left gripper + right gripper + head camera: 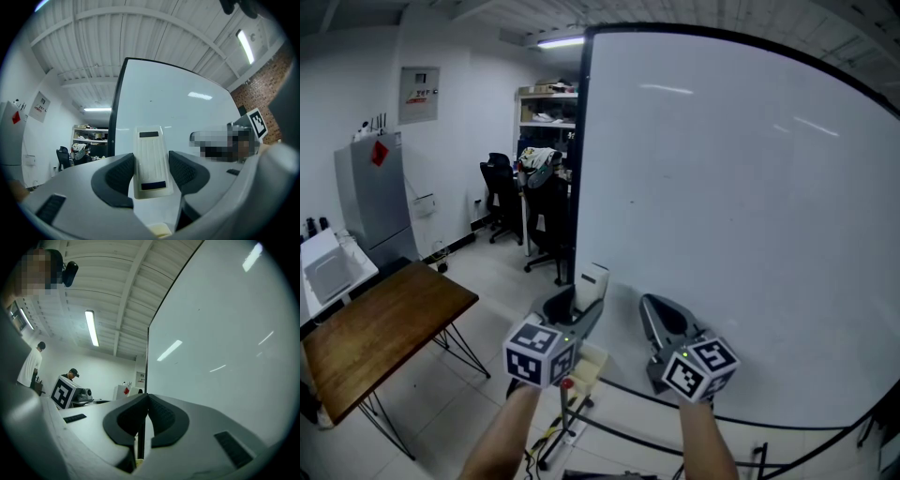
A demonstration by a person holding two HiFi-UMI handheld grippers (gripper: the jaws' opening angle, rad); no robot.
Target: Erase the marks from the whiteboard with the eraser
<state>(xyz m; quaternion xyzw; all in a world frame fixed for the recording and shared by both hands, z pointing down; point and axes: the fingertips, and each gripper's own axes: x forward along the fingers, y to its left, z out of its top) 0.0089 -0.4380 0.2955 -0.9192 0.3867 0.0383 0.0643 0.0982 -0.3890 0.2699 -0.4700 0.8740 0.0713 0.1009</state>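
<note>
The left hand-held gripper (151, 174) pinches the eraser (151, 159) near the whiteboard's (741, 206) left edge, the right hand-held gripper (146, 420) pressed together, empty; the board looks almost clean, so next probably means pressing the eraser flat onto any leftover speck.

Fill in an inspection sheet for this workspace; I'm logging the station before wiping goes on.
Surface: whiteboard upright, no clear marks, one tiny speck.
Job's things: eraser held by the board's left edge.
Clutter: nothing seen.
Grippers: left gripper jaws clamped on the eraser; right gripper jaws together, empty.
Cables: what looks like a thin cable near the board's stand.
Surroundings: wooden table, office chairs, shelf.
</note>
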